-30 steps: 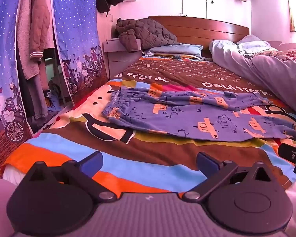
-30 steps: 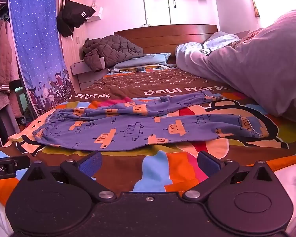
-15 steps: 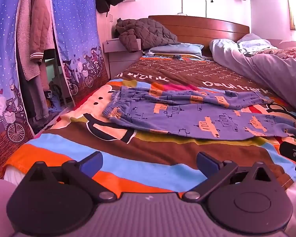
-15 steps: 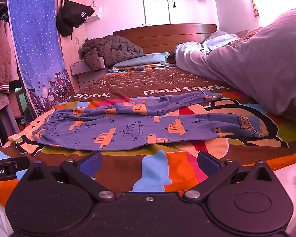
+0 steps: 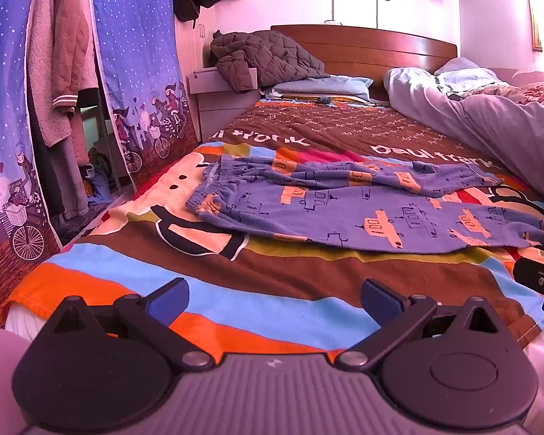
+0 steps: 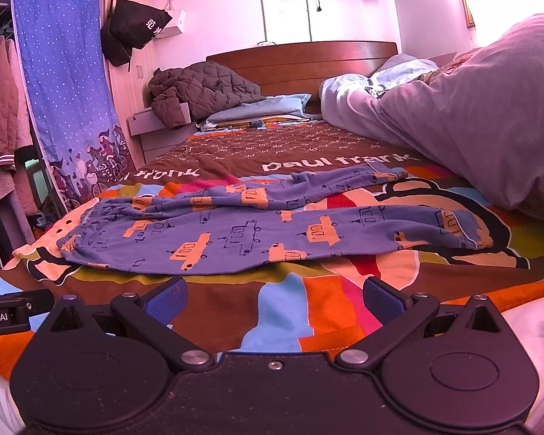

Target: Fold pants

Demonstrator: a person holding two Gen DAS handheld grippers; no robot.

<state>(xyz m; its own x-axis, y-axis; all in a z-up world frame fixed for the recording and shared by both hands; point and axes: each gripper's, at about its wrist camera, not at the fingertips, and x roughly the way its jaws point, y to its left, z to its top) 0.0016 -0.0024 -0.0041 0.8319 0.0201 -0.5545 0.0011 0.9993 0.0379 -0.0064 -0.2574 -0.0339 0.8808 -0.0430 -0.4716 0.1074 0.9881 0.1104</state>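
Blue pants point(image 5: 362, 206) point(image 6: 272, 224) printed with orange cars lie spread flat across the bed, waistband to the left, both legs running to the right. The far leg angles away from the near one. My left gripper point(image 5: 273, 297) hovers low over the bedspread's near edge, short of the waistband, open with nothing between its blue pads. My right gripper point(image 6: 273, 295) is open too, empty, just in front of the near leg's middle. Each gripper's body shows at the edge of the other's view.
The colourful striped bedspread point(image 5: 235, 304) covers the bed. A grey duvet point(image 6: 489, 127) is piled along the right side. A dark quilted jacket point(image 5: 264, 54) lies by the headboard. Blue curtains and hanging clothes point(image 5: 54, 72) stand left of the bed.
Both views have crept slightly forward and lower toward the pants. The pants lie as before and both grippers stay open.
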